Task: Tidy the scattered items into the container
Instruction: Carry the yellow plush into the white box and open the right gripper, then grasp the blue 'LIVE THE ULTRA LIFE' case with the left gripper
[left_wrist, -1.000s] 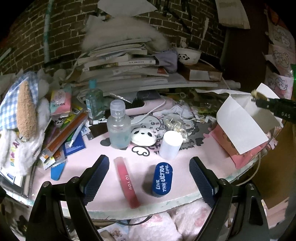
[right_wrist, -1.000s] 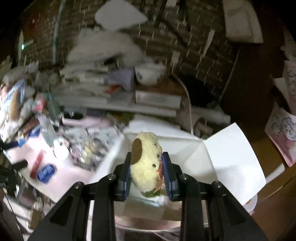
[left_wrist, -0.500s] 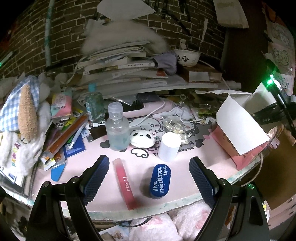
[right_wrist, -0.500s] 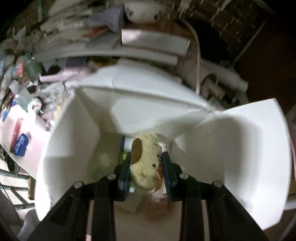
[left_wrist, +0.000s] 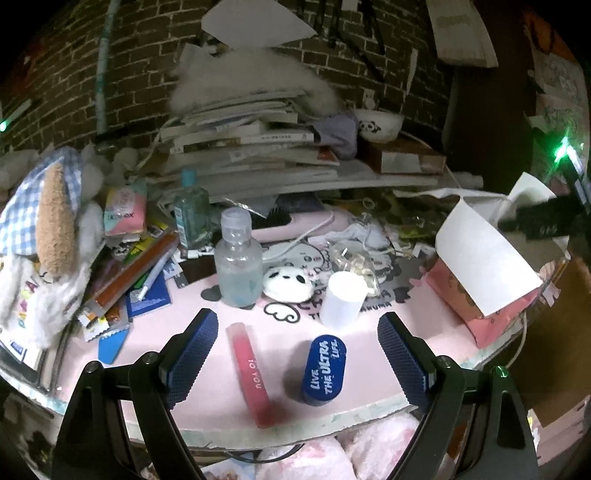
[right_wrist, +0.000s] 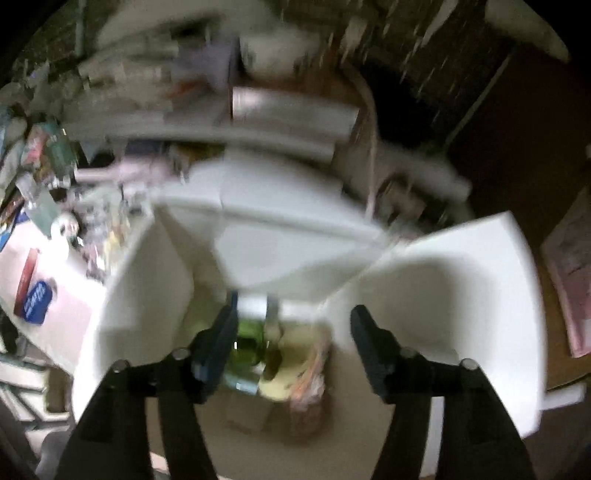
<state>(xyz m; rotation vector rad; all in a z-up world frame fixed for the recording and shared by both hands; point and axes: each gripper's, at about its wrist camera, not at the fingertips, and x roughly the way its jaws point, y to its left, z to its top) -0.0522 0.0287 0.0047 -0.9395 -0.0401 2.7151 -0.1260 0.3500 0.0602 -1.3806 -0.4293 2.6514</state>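
The plush toy (right_wrist: 280, 373), a small cream stuffed thing, now lies at the bottom of the white-flapped box (right_wrist: 443, 295), just below and between the fingers of the right tool (right_wrist: 291, 332), beside a green item I cannot identify through the blur. It looks light and soft, would squash under the pads without harm, and is best pinched across its rounded middle. The right tool has just been opening: its jaws stand about half apart, nothing is between the pads, and the toy is released. The left tool (left_wrist: 295, 354) hangs spread wide over the near edge of the pink desk (left_wrist: 177, 398), gripping nothing. Between its fingers lie a pink tube (left_wrist: 249, 373) and a blue oval case (left_wrist: 325, 363); both look rigid, light and smooth, so likely a little slippery, and each would be best taken across its narrow width near the middle. Just ahead of that tool stand a white cup (left_wrist: 345, 299) and a clear bottle (left_wrist: 238, 266), with the box far off to its right.
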